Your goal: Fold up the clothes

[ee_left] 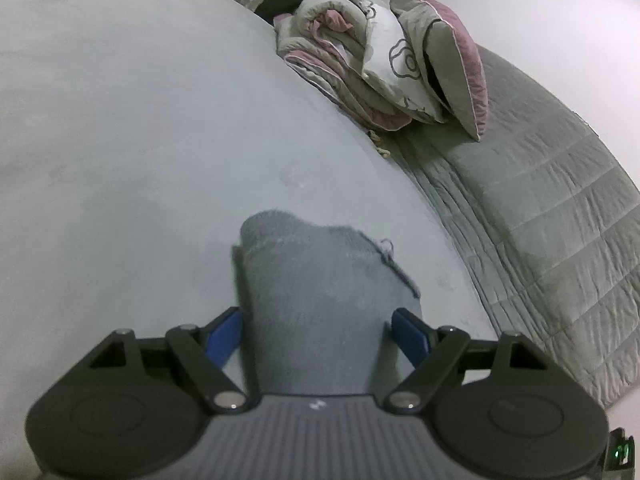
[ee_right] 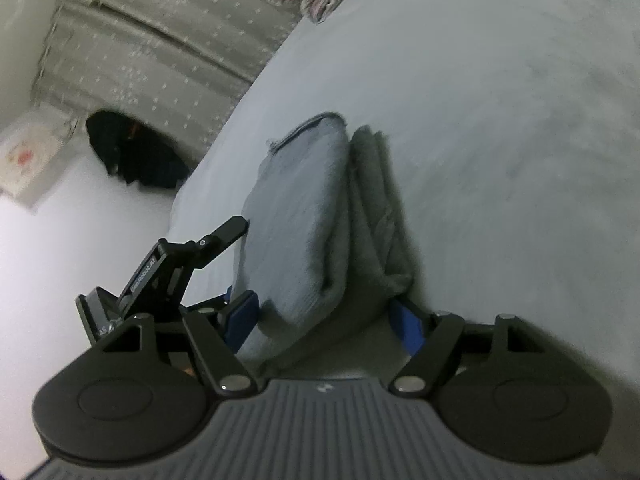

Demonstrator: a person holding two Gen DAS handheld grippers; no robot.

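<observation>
A folded blue-grey garment (ee_left: 320, 280) lies on the pale bed sheet (ee_left: 140, 120). It runs between the blue pads of my left gripper (ee_left: 316, 332), whose jaws stand wide at its sides. In the right wrist view the same blue-grey garment (ee_right: 296, 220) rests against a folded darker grey garment (ee_right: 376, 208). Both sit between the wide jaws of my right gripper (ee_right: 326, 316), with the pads close at the stack's near end. I cannot see either gripper's pads pressing into the cloth. One black finger (ee_right: 230, 234) of the left gripper reaches the stack's left edge.
A heap of pillows and a folded quilt (ee_left: 384, 52) sits at the far side of the bed, next to a grey quilted cover (ee_left: 540, 220). Beyond the bed edge are a black object (ee_right: 132, 152) on the white floor and a grey dotted fabric (ee_right: 152, 52).
</observation>
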